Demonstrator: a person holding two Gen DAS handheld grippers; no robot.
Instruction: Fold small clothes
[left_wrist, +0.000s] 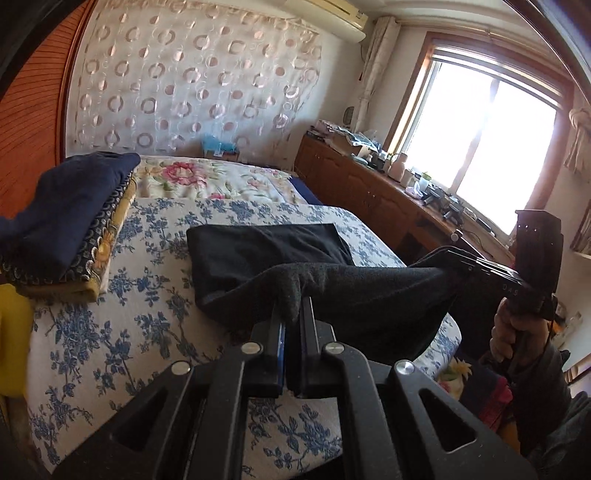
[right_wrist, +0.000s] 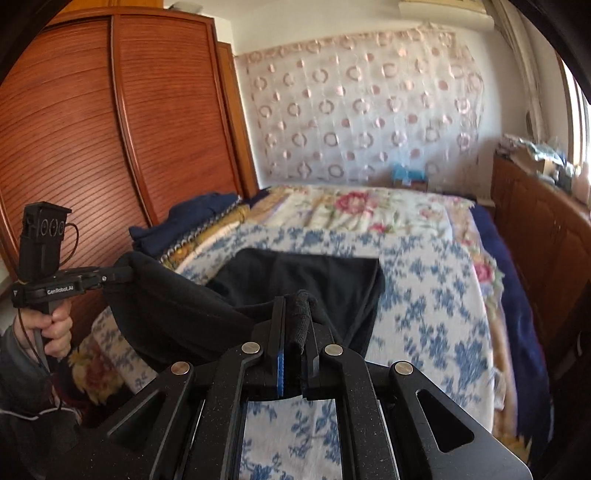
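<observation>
A black garment (left_wrist: 266, 251) lies on the blue-flowered bed cover (left_wrist: 110, 332), its far part flat and its near edge lifted. My left gripper (left_wrist: 291, 306) is shut on one near corner of it. My right gripper (right_wrist: 295, 314) is shut on the other near corner; it also shows in the left wrist view (left_wrist: 448, 258), held by a hand at the right. The cloth hangs in a sagging fold between the two grippers. In the right wrist view the garment (right_wrist: 314, 273) spreads ahead, and the left gripper (right_wrist: 122, 273) shows at the left.
A stack of folded clothes, navy on top (left_wrist: 70, 206), sits at the bed's left side. A wooden wardrobe (right_wrist: 92, 129) stands left of the bed. A cluttered wooden cabinet (left_wrist: 369, 188) runs along the right under the window. A floral quilt (left_wrist: 207, 177) covers the bed's far end.
</observation>
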